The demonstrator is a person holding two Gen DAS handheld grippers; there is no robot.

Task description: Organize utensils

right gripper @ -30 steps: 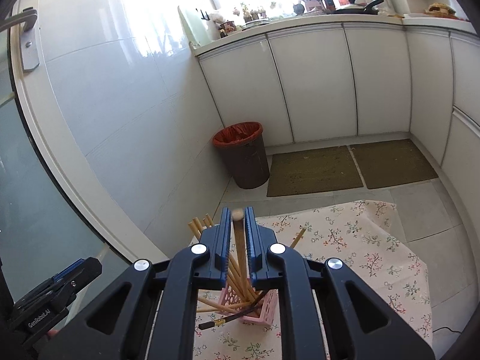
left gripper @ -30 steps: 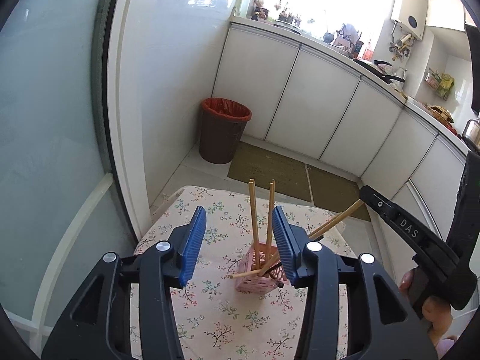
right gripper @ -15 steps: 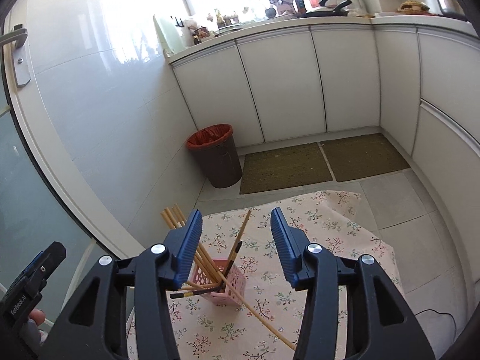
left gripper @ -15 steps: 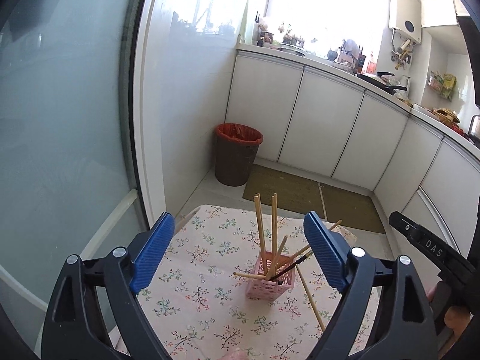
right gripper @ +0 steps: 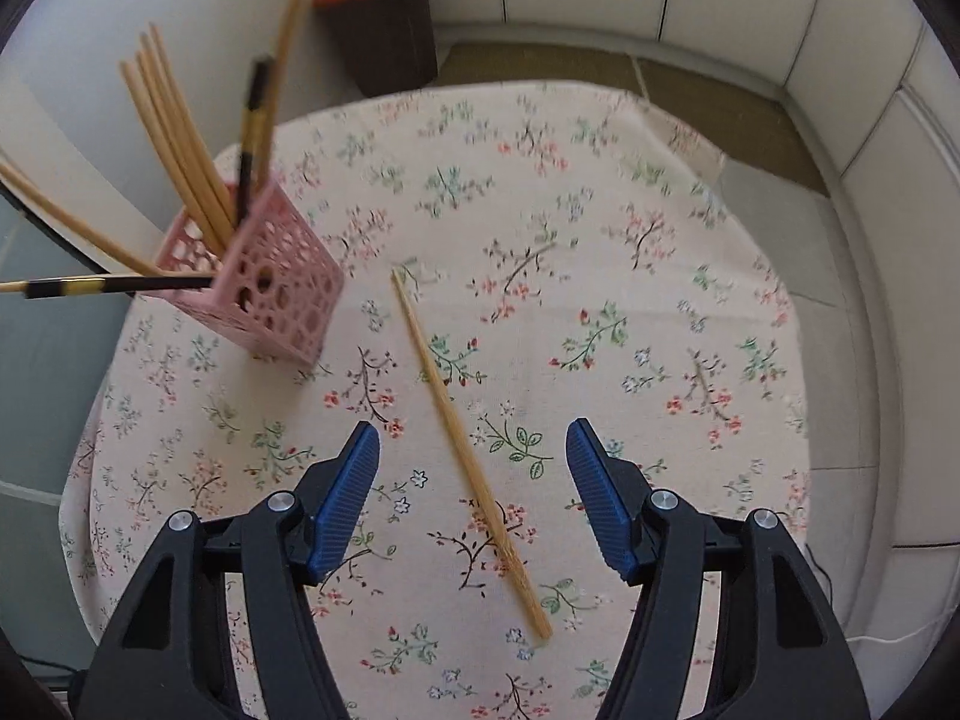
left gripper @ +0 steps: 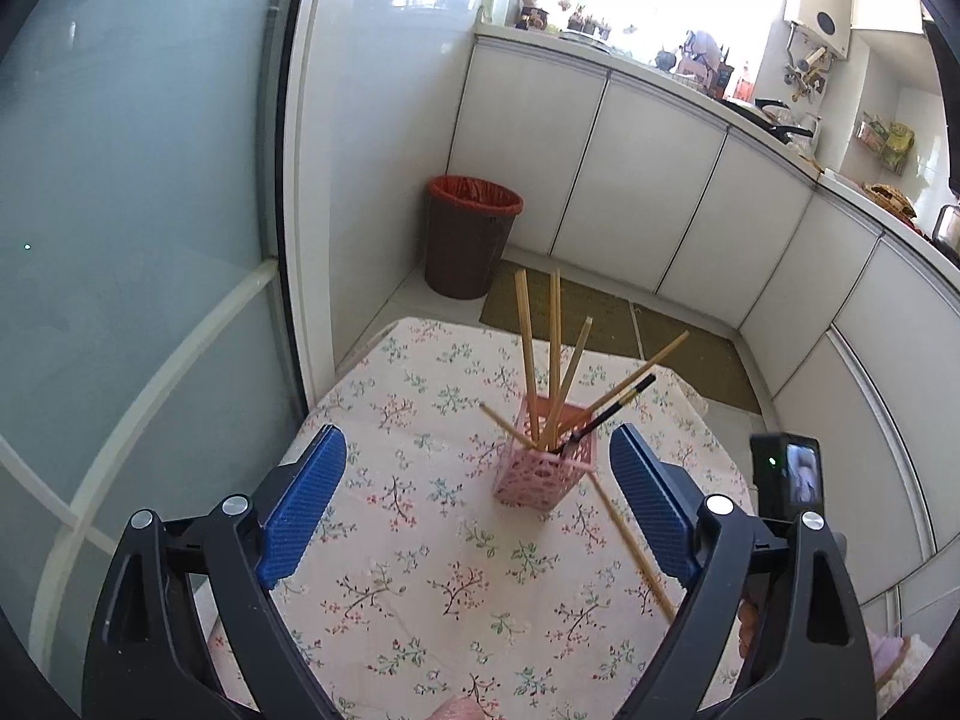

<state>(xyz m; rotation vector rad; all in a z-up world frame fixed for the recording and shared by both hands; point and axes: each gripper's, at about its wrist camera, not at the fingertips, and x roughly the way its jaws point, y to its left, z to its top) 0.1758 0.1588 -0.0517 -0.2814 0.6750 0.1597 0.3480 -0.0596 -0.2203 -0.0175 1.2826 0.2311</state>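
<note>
Pink perforated plastic holder (right gripper: 273,285) stands near the bench's (right gripper: 600,192) left edge, upright, holding several wooden chopsticks (right gripper: 180,126) and dark-tipped ones. One loose wooden chopstick (right gripper: 468,456) lies flat on the floral cloth, mid-bench. Right claw (right gripper: 474,492), jaws just opening, spread above it, not touching. Left claw (left gripper: 477,504) spread, empty, facing the holder.

No legible text, labels or signs anywhere.

Both the left gripper (left gripper: 477,495) and the right gripper (right gripper: 474,495) have glossy black triangular arms with silver round screws and ribbed blue pads (right gripper: 348,501) lining the fingers.
</note>
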